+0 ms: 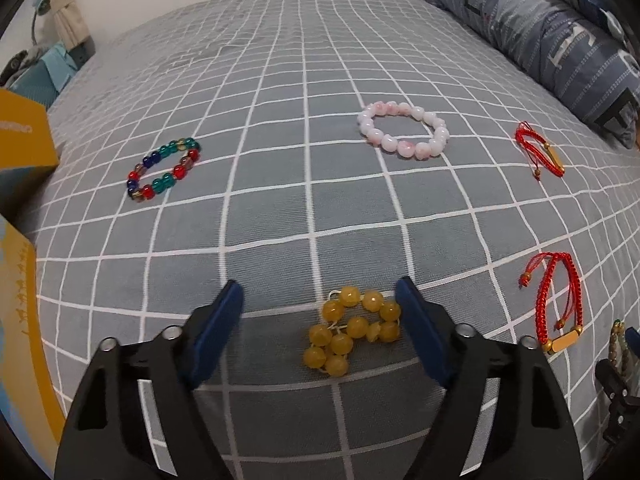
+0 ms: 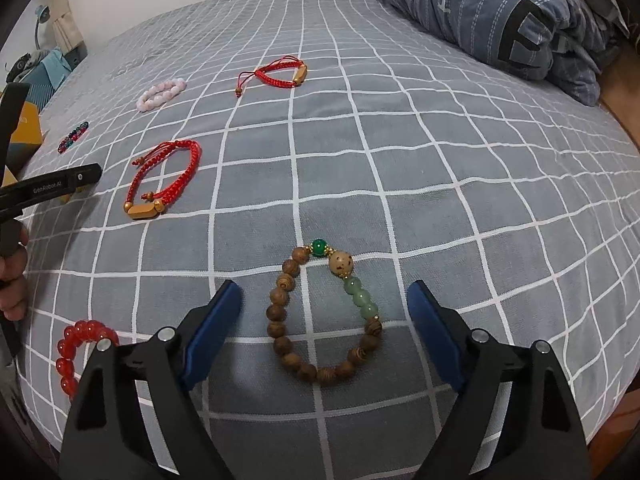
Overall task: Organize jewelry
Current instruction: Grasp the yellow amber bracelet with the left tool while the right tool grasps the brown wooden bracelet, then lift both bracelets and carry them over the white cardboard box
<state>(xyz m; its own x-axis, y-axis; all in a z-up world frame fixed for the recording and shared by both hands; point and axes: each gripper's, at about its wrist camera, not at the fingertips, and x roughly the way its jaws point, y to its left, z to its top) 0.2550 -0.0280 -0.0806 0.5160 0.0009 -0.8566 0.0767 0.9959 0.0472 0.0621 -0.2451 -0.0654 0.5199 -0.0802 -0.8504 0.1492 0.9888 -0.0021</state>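
My left gripper (image 1: pixel 320 300) is open, its blue fingers either side of a crumpled yellow bead bracelet (image 1: pixel 352 330) on the bed. Farther off lie a multicoloured bead bracelet (image 1: pixel 164 168), a pink-white bead bracelet (image 1: pixel 402 130) and two red cord bracelets (image 1: pixel 540 150) (image 1: pixel 558 300). My right gripper (image 2: pixel 324 300) is open around a wooden bead bracelet (image 2: pixel 324 312) with green beads. A red bead bracelet (image 2: pixel 80 348) lies at its lower left. The near red cord bracelet (image 2: pixel 164 180), the far one (image 2: pixel 276 74) and the pink one (image 2: pixel 162 94) also show there.
The bed has a grey sheet with a white grid (image 1: pixel 320 208). A folded blue-grey quilt (image 1: pixel 540 28) lies at the far right. Yellow and blue boxes (image 1: pixel 24 152) stand at the left edge. The left gripper body (image 2: pixel 48 188) and a hand show at left in the right wrist view.
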